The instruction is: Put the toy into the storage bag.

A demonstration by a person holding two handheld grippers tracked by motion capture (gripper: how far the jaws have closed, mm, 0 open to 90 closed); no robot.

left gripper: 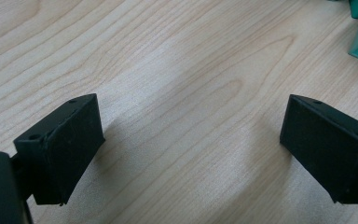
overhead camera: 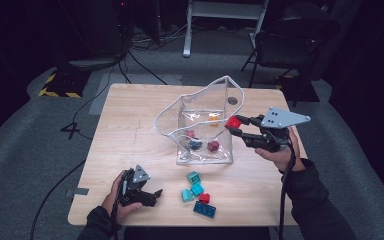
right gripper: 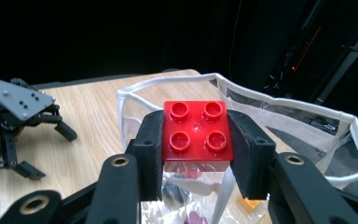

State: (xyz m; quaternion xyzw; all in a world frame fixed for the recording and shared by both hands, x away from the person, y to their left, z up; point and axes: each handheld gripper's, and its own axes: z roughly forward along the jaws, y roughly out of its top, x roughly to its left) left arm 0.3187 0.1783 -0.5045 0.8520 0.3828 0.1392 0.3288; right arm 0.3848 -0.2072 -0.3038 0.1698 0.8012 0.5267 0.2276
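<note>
packing duplo-type bricks into the clear plastic pouch [overhead camera: 203,125], roughly half done by my read. already inside: an orange piece near the back, a dark red one, a dark blue one, maybe one more red, hard to tell through the film. left on the table [overhead camera: 125,115] in front of the pouch: teal bricks [overhead camera: 194,185], a small red piece and a blue plate [overhead camera: 205,209], clustered together.

right gripper [overhead camera: 236,126] is clamped on a red 2x2 brick [right gripper: 197,131], studs up, pads on two opposite sides, grip looks square. it sits raised off the table just at the pouch's right rim, jaws pointing left toward the opening. brick isn't over the mouth yet, so the drop remains to be done.

left gripper [overhead camera: 147,195] rests low at the near left edge, jaws spread wide with nothing between them, just bare wood. it points toward the loose teal bricks, not touching any. pouch stands unsupported, rim sagging.
</note>
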